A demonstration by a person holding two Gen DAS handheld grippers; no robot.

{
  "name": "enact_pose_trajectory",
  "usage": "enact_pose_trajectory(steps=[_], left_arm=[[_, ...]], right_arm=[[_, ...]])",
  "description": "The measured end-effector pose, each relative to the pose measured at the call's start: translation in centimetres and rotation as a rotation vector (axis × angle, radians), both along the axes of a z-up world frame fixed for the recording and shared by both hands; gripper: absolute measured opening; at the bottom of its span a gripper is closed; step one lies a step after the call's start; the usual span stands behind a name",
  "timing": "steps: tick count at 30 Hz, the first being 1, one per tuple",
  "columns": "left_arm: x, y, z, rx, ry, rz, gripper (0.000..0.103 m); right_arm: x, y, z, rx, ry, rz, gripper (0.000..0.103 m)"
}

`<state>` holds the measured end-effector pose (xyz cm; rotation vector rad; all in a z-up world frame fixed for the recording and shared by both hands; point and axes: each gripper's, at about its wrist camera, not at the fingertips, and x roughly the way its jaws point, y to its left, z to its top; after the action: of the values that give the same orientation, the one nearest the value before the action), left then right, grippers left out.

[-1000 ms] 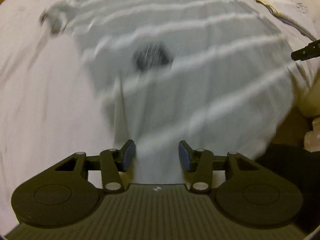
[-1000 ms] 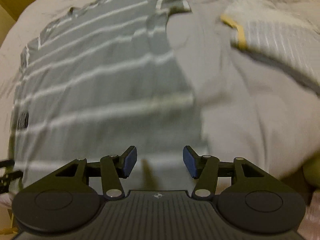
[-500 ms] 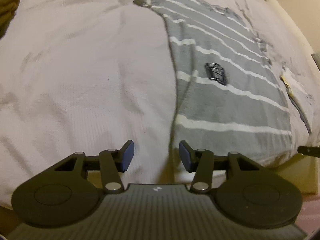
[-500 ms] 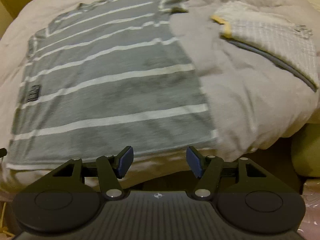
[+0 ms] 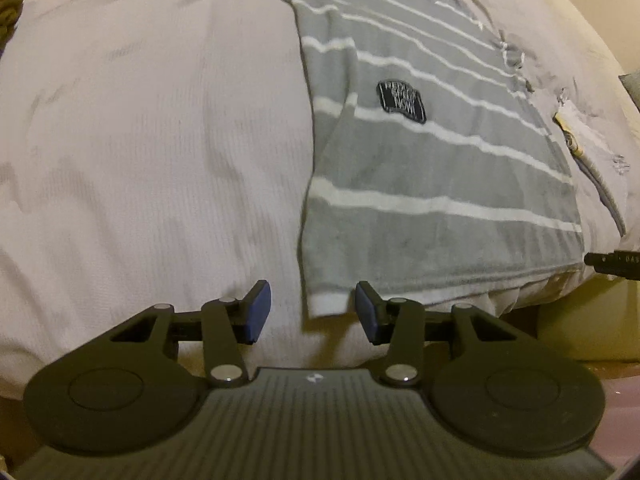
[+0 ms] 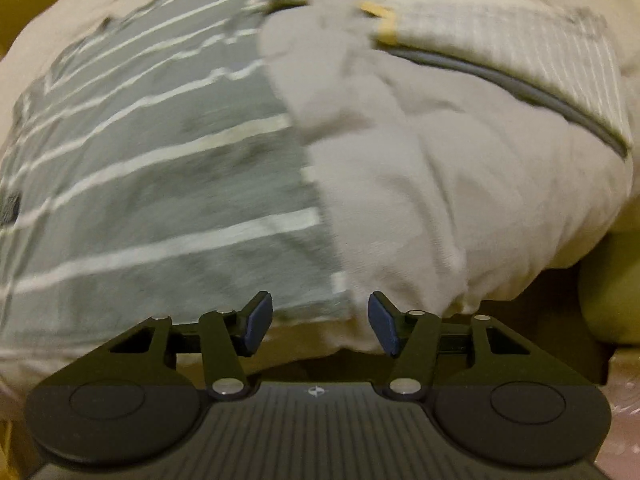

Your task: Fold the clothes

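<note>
My left gripper (image 5: 313,311), jaws apart and empty, straddles the near-left hem corner of the shirt (image 5: 432,168), spread flat on the bed (image 5: 152,152). My right gripper (image 6: 320,322), equally agape and empty, frames the near-right corner. The shirt looks light and limp; I'd pinch both hem corners.

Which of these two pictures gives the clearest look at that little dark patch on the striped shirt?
The left wrist view: the dark patch sits sharp and whole on the striped shirt. In the right wrist view it is only a blurred sliver at the edge.
</note>
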<state>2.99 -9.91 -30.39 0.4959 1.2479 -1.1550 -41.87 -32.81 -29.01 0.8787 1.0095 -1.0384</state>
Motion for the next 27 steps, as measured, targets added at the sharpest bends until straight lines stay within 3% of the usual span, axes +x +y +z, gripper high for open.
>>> enact_pose_trajectory(steps=[2,5,10,16,19,21,24,27], left_arm=[[-0.5,-0.1,-0.1,0.008,-0.006,-0.018,0.041],[-1.0,-0.1,0.1,0.008,-0.015,-0.056,0.041],[-0.6,0.2,1.1,-0.012,-0.015,-0.06,0.041],[2.8,0.1,0.6,-0.025,0.012,0.094,0.042],[4.6,-1.7,0.7,-0.066,0.012,0.138,0.042],[5.4,-3.7,1.0,-0.1,-0.003,0.117,0.041],[6.3,-7.1,0.8,-0.087,-0.025,0.069,0.04],[7.7,-8.8,-1.0,-0.051,0.106,0.08,0.037]], right_arm=[[-0.3,-0.6,-1.0,0.001,-0.01,0.018,0.043],[-0.7,-1.3,-2.2,0.047,-0.045,0.024,0.0],[-1.6,-1.7,-0.9,0.042,0.049,0.082,0.0],[0.0,-1.8,-1.2,0.041,0.142,0.172,0.0],[1.0,-1.5,-1.7,0.053,0.179,0.197,0.0],[1.2,-1.4,-1.7,0.053,0.196,0.191,0.0],[1.6,-1.2,-0.9,0.037,0.22,0.161,0.021],[2.3,-0.6,0.2,0.016,0.219,0.154,0.025]])
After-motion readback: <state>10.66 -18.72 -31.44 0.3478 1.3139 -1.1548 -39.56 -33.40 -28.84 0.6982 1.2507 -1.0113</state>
